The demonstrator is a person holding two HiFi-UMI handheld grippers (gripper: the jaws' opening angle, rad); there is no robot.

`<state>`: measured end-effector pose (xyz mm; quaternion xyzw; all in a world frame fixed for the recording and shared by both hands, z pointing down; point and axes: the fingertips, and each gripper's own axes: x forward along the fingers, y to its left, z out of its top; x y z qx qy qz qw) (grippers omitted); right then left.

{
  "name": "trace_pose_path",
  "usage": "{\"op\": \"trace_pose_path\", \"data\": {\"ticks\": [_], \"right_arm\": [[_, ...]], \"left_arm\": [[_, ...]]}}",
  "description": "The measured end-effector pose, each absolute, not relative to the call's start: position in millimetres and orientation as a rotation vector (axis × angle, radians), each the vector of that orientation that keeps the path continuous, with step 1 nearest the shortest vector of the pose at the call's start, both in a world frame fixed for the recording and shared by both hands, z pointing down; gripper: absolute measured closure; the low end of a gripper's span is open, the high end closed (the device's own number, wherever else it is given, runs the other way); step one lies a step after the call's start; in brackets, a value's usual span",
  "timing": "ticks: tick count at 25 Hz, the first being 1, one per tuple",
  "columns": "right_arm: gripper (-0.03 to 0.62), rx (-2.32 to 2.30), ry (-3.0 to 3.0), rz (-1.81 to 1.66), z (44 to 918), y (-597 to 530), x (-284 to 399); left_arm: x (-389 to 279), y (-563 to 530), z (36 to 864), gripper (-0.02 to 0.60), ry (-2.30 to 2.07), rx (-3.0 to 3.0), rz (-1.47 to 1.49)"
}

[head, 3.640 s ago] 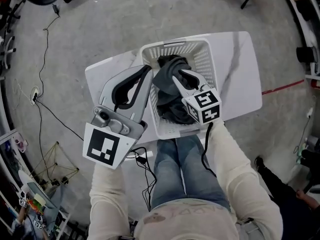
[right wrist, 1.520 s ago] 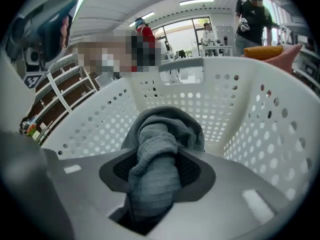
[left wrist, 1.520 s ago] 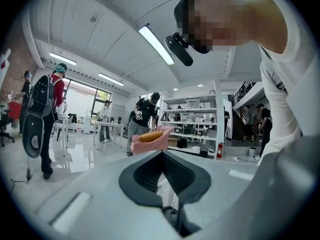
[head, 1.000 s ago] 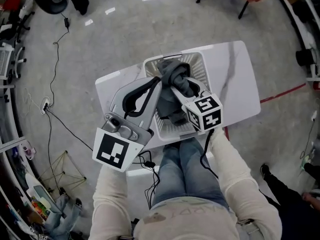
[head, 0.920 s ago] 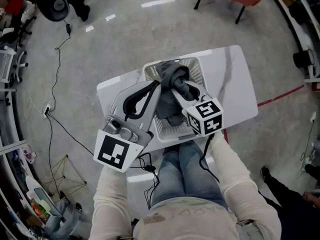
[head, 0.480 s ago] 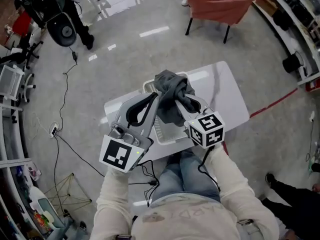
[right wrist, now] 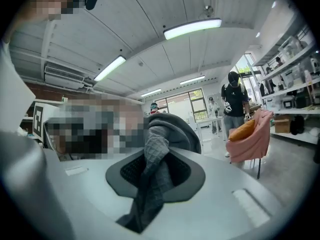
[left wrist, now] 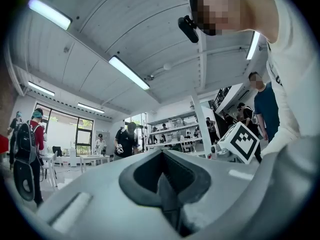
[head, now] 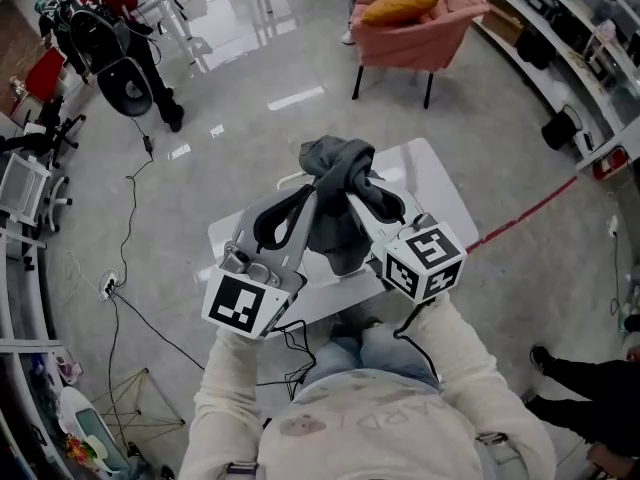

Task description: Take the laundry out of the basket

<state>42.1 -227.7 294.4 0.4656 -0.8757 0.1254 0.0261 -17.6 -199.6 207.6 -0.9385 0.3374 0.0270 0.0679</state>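
Observation:
A dark grey garment (head: 335, 173) hangs bunched between both grippers, held high above the white table (head: 440, 193). My left gripper (head: 310, 196) is shut on its left side, and a dark strip of cloth (left wrist: 169, 204) runs between the jaws of the left gripper (left wrist: 162, 176). My right gripper (head: 356, 196) is shut on the right side. Grey waffle-knit fabric (right wrist: 152, 176) is pinched in the right gripper (right wrist: 155, 170) and bulges above it. The hanging garment hides nearly all of the white basket; only a sliver of rim (head: 287, 181) shows.
A pink chair with an orange cushion (head: 412, 13) stands beyond the table. Cables (head: 130, 268) trail on the grey floor at left, and a red floor line (head: 530, 211) runs at right. Shelves and several people stand around the room.
Both grippers have lifted the grey garment up out of the basket and toward the camera. The head view has tilted, bringing the chair and more floor into sight.

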Motion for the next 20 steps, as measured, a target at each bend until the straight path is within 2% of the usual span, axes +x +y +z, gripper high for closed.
{"op": "trace_pose_path", "data": {"ticks": [9,20], "right_arm": [[0.511,1.417,-2.805,0.254,231,-178,57],[0.511,1.390,-2.864,0.141,209,-92,83]], "left_arm": [[-4,-151,168,0.581,1.060,-2.748,0.128],[24,-64,168,0.581,1.127,-2.704,0.111]]}}
